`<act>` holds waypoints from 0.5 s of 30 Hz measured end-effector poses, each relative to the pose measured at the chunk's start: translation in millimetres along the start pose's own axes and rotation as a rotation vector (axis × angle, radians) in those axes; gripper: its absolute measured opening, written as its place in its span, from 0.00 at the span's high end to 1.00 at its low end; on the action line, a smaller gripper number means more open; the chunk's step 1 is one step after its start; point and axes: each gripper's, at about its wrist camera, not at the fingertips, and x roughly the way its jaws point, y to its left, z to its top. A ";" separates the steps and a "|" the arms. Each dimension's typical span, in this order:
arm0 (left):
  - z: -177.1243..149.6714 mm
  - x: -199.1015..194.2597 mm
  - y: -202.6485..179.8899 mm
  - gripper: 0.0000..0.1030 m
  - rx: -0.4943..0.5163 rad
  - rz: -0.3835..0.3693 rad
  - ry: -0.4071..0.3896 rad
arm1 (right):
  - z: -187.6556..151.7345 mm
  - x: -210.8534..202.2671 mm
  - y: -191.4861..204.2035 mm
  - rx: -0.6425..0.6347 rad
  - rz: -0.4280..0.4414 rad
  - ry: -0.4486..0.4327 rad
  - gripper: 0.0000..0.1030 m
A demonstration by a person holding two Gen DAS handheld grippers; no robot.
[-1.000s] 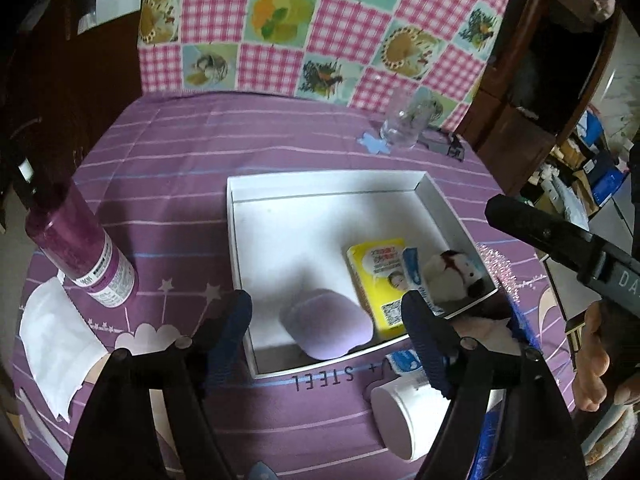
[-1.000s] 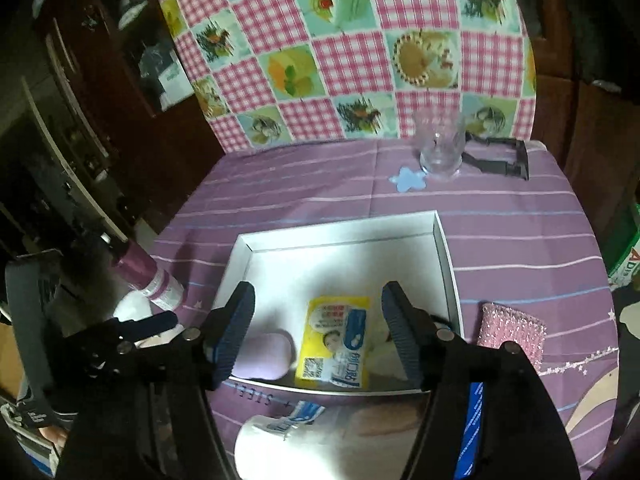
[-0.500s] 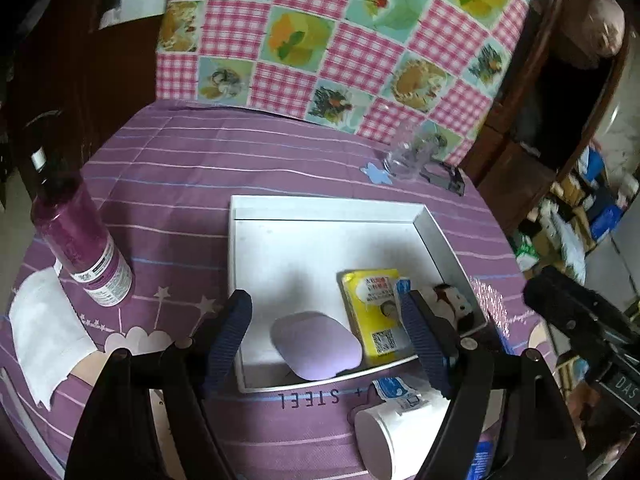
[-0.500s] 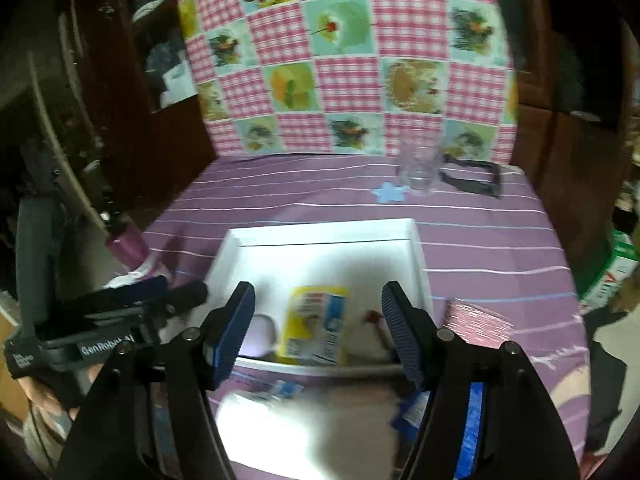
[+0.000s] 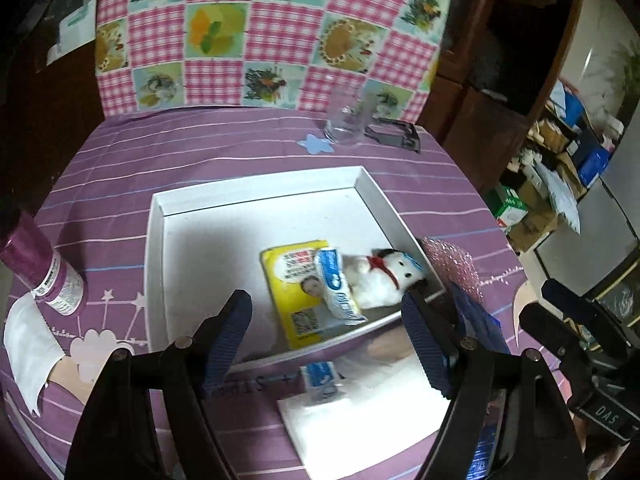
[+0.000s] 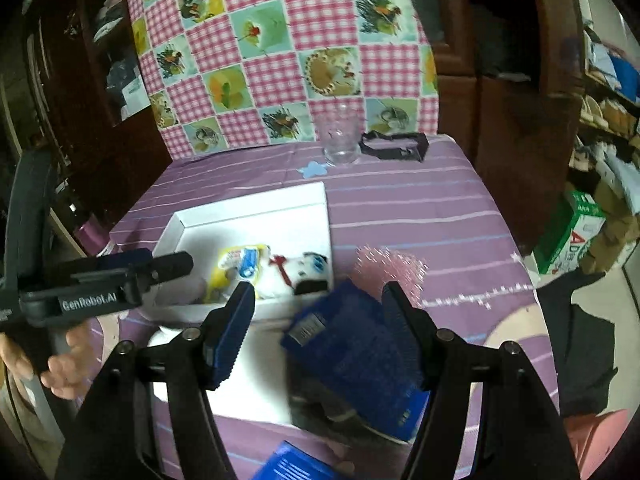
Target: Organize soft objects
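- Lying inside the white tray (image 5: 256, 200), at its near right corner, are the soft things: a white plush toy (image 5: 380, 276) with a red ribbon, a yellow tissue pack (image 5: 296, 280) beside it on the left, and a small blue-and-white packet (image 5: 336, 280) across both.
- The plush toy touches the tray's right wall; the tray's far and left parts are bare white floor, open room for setting things down.
- The left gripper (image 5: 326, 336) hangs over the tray's near edge, fingers spread wide, nothing between them.
- The right gripper (image 6: 318, 320) stands spread too, above a dark blue pouch (image 6: 360, 344) lying on the table just near of the tray; the pads do not press it.
- A pink glittery pouch (image 6: 392, 268) lies just right of the tray, touching the blue pouch's far edge.
- A white folded cloth (image 5: 360, 412) with another small packet (image 5: 320, 376) on it crowds the tray's near side.
- Left of the tray stand a purple bottle (image 5: 48, 276) and a white tissue (image 5: 28, 352), well apart from it.
- At the far side sit a clear glass (image 5: 348, 128), a blue star sticker (image 5: 316, 144) and a black clip (image 5: 396, 136); the purple striped tablecloth (image 5: 420, 184) between is clear.
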 end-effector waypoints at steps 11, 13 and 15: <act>-11.9 -1.6 -31.4 0.25 0.080 0.030 -0.033 | -39.6 -10.7 -33.0 0.112 0.054 -0.057 0.35; -15.4 -7.4 -32.6 0.25 0.074 0.025 -0.057 | -38.6 -12.5 -31.2 0.102 0.054 -0.066 0.35; -23.3 -16.9 -30.5 0.25 0.039 -0.001 -0.092 | -37.6 -16.7 -32.5 0.116 0.075 -0.079 0.35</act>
